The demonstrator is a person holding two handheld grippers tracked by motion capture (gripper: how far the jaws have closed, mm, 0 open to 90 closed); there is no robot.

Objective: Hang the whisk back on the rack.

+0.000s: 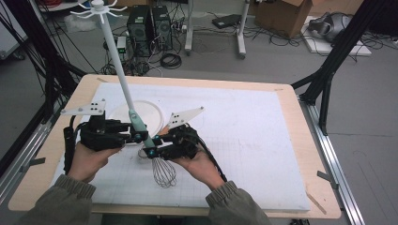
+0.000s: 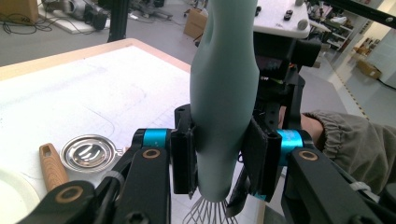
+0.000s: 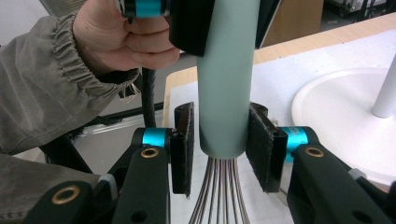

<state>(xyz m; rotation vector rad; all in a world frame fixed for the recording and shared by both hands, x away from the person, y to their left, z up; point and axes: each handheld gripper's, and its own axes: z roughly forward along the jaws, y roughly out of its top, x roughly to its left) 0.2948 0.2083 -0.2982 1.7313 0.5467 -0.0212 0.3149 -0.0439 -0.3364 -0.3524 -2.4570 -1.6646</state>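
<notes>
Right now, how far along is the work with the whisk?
Done: the whisk is held handle upward, with the left gripper shut on its handle. In hand: the right gripper has its fingers either side of the handle's lower end; whether they clamp, I cannot tell. Left: the hooks on the white stand look bare, and the small strainer lies on the mat.

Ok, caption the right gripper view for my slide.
Both grippers clamp the whisk's mint handle, right gripper near its wires.
</notes>
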